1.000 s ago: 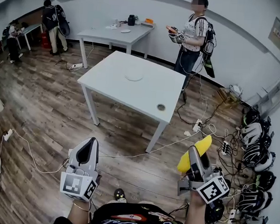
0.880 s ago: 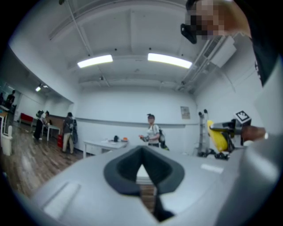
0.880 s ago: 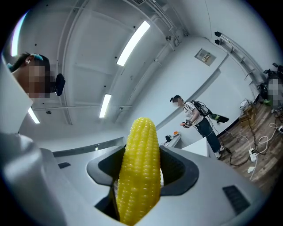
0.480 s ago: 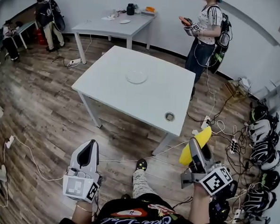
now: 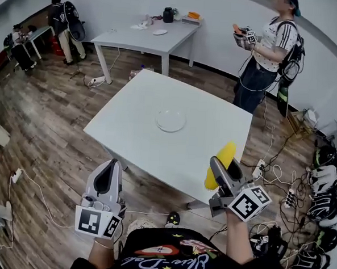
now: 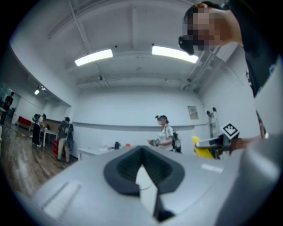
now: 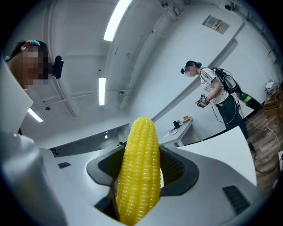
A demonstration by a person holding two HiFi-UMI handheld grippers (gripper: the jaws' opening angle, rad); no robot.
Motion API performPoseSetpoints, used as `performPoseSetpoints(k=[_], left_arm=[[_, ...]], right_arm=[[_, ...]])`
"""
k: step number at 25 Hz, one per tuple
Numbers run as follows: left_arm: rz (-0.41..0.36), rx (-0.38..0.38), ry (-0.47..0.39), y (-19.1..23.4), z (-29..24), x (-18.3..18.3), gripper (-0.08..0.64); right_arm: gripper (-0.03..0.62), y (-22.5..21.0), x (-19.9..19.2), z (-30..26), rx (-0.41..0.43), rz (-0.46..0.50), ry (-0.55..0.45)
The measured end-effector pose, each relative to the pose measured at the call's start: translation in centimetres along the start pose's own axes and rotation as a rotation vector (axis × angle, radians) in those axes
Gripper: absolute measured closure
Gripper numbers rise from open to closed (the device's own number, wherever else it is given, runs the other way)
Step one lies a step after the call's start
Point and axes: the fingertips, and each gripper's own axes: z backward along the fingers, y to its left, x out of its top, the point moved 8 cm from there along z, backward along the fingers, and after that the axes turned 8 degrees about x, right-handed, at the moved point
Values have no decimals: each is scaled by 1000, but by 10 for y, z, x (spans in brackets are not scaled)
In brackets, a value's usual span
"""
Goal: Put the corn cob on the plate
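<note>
A round white plate [image 5: 170, 120] lies near the middle of the white table [image 5: 134, 129] in the head view. A yellow corn cob [image 5: 219, 165] stands up out of my right gripper [image 5: 218, 169], which is shut on it above the table's near right edge, short of the plate. In the right gripper view the corn cob [image 7: 139, 167] fills the jaws of that gripper [image 7: 140, 174] and points up. Lower left, my left gripper [image 5: 104, 181] is shut and holds nothing, in front of the table's near edge. The left gripper view shows the corn cob [image 6: 200, 149] at the right.
A person [image 5: 270, 52] stands at the table's far right corner holding grippers. A second table [image 5: 152, 36] with small items stands behind. Cables and helmets [image 5: 325, 186] crowd the floor at the right. More people are at the far left [image 5: 64, 19].
I have walked up to the table: it has come much nearer. Both grippers now reach its near edge. The right gripper still holds the corn cob.
</note>
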Motion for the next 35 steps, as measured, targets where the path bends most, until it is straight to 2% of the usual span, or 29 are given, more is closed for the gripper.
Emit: performPoseSetpoints(k=[3,7,10,14,18,22,30,35], left_arm=[[-45,3,26,7,-28,-13,572],[-13,22,68,39,-63,-27,572],[17,8,72,66,-100,-36,571],[12,-43,53,96,-156,-40,572],[27,-38,65,128,-192,-47,571],[34,-20,108,158,-210,-59,571],[57,-12,149,184,-236,-73,572],[54,-13,163,187,-240,-76,572]], right_arm=[[337,-25,-6,-54,24,-15,67],[337,-54,-19,-123,24,14,166],[337,-77,-32,-173,-2,70,272],[337,-112,-52,-232,-56,153,435],[337,-146,-81,-283,-99,187,602],[337,-174,-110,-317,-147,136,702],[337,-201,-150,-354,-171,205,921],[336,-207,-164,-359,-189,210,967]])
